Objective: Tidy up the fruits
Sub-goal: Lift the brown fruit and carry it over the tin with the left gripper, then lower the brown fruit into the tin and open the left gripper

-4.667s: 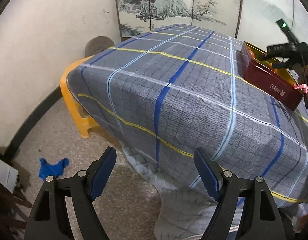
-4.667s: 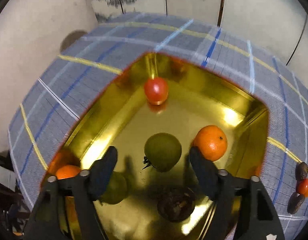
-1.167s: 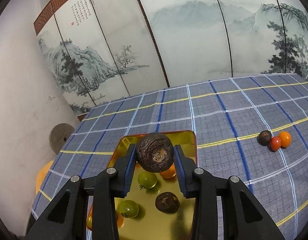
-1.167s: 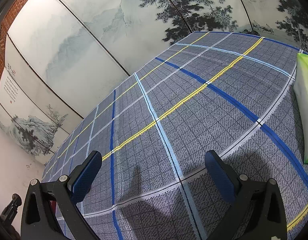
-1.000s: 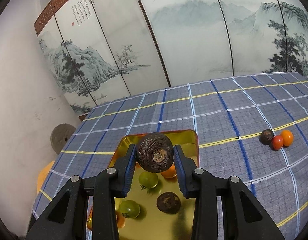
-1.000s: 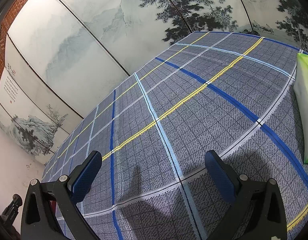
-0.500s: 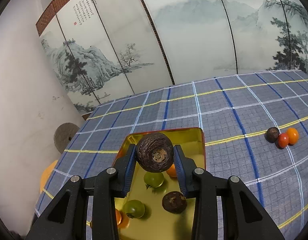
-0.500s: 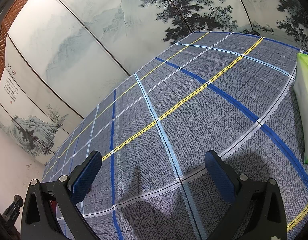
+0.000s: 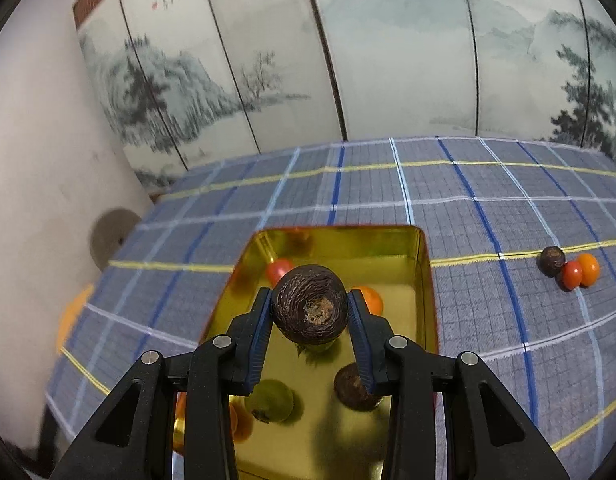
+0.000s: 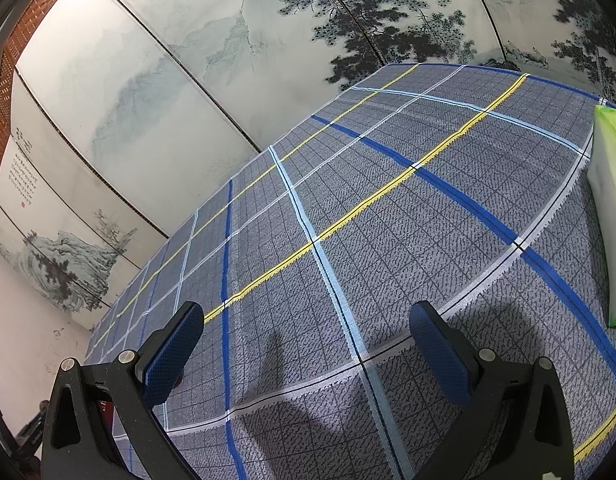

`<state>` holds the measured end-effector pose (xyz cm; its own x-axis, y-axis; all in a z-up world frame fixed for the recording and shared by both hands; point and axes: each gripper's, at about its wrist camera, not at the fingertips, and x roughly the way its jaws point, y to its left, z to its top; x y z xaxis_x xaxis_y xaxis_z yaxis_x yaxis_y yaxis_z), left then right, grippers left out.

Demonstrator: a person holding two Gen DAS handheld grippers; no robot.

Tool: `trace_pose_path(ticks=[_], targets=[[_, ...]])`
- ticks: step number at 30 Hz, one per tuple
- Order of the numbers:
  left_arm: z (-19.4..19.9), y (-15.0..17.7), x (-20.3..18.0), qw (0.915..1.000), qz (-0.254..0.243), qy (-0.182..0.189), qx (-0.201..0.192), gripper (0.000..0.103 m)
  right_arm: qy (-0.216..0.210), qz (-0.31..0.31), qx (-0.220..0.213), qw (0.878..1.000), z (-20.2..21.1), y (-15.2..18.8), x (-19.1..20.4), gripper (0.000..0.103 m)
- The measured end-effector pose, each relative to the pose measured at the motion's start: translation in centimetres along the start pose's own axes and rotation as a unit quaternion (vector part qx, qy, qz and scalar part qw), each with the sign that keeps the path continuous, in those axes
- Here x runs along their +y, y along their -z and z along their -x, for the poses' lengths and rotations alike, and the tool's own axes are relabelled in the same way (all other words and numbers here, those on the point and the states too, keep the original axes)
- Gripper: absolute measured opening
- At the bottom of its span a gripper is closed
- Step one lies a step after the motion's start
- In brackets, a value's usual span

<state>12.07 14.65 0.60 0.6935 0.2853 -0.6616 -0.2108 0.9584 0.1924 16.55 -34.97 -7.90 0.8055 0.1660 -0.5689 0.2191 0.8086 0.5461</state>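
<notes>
In the left wrist view my left gripper (image 9: 309,312) is shut on a dark brown wrinkled fruit (image 9: 309,304), held above a gold tin tray (image 9: 421,264). In the tray lie a red tomato (image 9: 278,270), an orange fruit (image 9: 369,300), a green fruit (image 9: 270,400), another brown fruit (image 9: 349,386) and an orange one at the near left edge (image 9: 234,420). On the cloth to the right sit a brown fruit (image 9: 551,261), a red tomato (image 9: 571,275) and an orange fruit (image 9: 588,269). My right gripper (image 10: 308,348) is open and empty over the plaid tablecloth (image 10: 387,220).
The table is covered by a grey-blue plaid cloth (image 9: 487,208) and stands against a painted folding screen (image 9: 387,60). A green-and-white packet (image 10: 611,208) lies at the right edge of the right wrist view. An orange stool (image 9: 70,316) stands beside the table's left edge.
My left gripper with the brown fruit has moved forward and lower over the tray, which now looks closer. The right gripper has not moved.
</notes>
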Motion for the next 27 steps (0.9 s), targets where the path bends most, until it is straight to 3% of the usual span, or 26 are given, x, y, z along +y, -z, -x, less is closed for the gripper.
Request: trace_pose_path(ticks=[6,10,18,22,27], targets=[[-1.7,-0.1,4.7,0.9959,0.057,0.060,0.037,0.038,0.000,0.000,-0.001,1.000,0.0,0.0,0.0,0.102],[-2.7,-0.6,5.9,0.9935,0.073,0.068,0.056,0.038,0.000,0.000,0.000,1.000,0.0,0.0,0.0,0.102],[-6.0,-1.1,5.9,0.9883,0.105,0.052,0.097,0.038,-0.002,0.001,0.000,1.000,-0.2,0.5,0.2,0.102],[-8.1,-1.2,6.1,0.9813,0.139,0.046,0.124,0.038,-0.002,0.002,0.001,1.000,-0.2,0.5,0.2,0.102],[-9.7,-1.5,5.8,0.9792,0.141,0.024,0.144,0.038,-0.002,0.002,0.001,1.000,-0.2,0.5,0.2,0.102]])
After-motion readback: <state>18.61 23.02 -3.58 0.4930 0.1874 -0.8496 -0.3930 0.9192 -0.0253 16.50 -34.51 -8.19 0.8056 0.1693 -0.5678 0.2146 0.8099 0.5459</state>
